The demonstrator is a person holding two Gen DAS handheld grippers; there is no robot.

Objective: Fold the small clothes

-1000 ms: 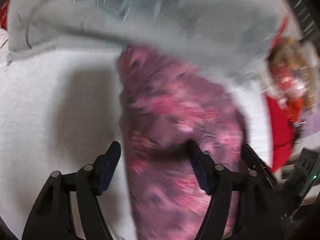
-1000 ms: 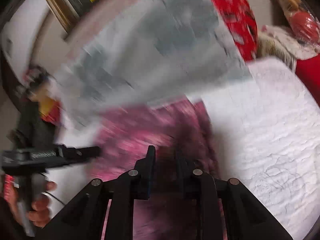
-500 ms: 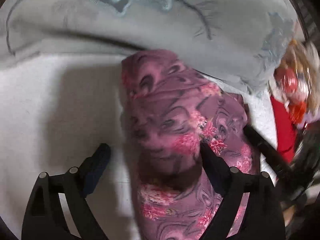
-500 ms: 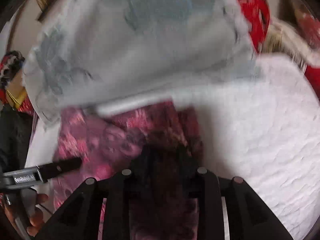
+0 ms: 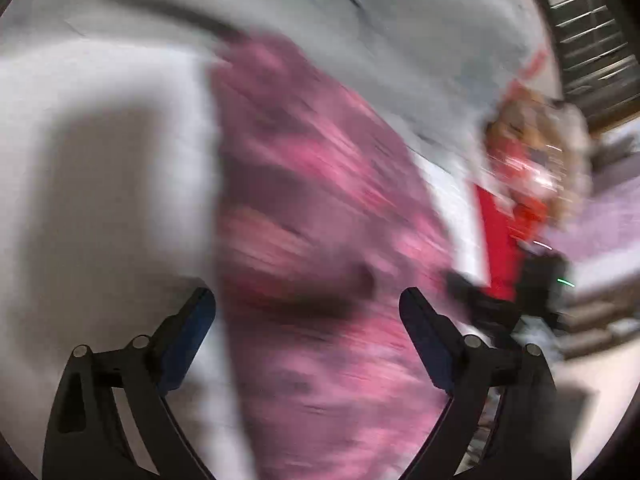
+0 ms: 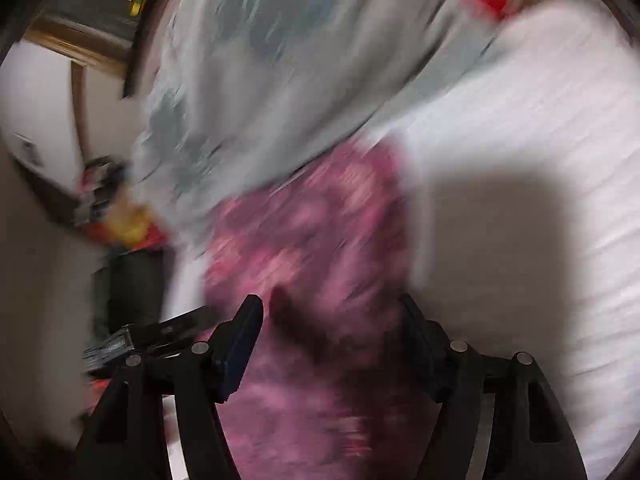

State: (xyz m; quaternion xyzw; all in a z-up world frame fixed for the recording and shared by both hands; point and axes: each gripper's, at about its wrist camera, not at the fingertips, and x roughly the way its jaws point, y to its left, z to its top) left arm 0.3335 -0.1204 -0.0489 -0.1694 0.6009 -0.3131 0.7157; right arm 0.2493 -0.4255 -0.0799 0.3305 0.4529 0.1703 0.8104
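White quilted bed carries a pink-and-purple floral cloth running lengthwise near its edge, partly under a pale grey-blue printed cloth, while the left claw and right claw are both opening, straddling it without gripping.

White quilted bed with two garments on it

The bed carried a white textured cover, blurred in both views. A pink-and-purple floral garment lay flat along its middle, running toward the near edge. A pale grey-blue patterned garment lay across the far part, its hem overlapping the floral piece's far end.
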